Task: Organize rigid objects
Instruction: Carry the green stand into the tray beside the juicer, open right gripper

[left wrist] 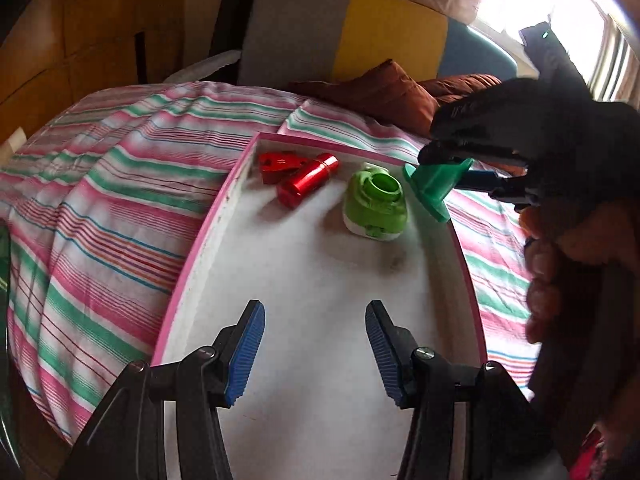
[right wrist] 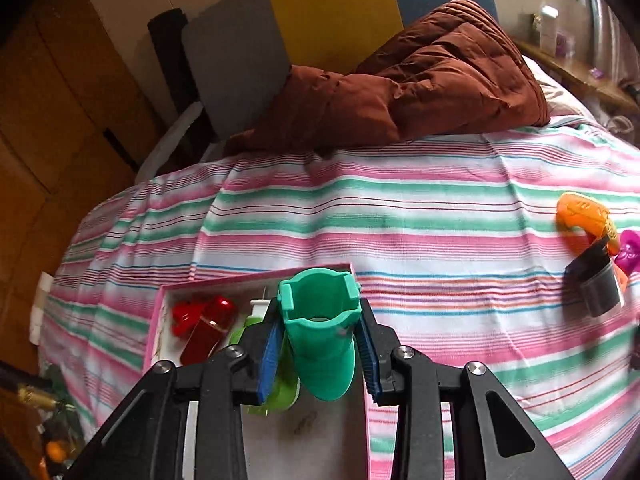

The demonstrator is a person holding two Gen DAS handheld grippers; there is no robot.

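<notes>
1. Gripping a teal cup [right wrist: 320, 344] between blue pads, the right tongs [right wrist: 320, 354] hang over the near corner of a pink tray [right wrist: 157, 320] on the striped bed [right wrist: 440, 232].
2. Left tongs [left wrist: 315, 350] stand released and empty above the tray's bare floor.
3. Already in the tray: two red pieces [left wrist: 298, 178] and a lime lid [left wrist: 376, 204].
4. Judged step: delivering the cup. Next move calls for lowering it inside the rim, beside the lid, then letting go.
5. Orange, black and magenta items [right wrist: 596, 256] wait on the bed, well apart.
</notes>
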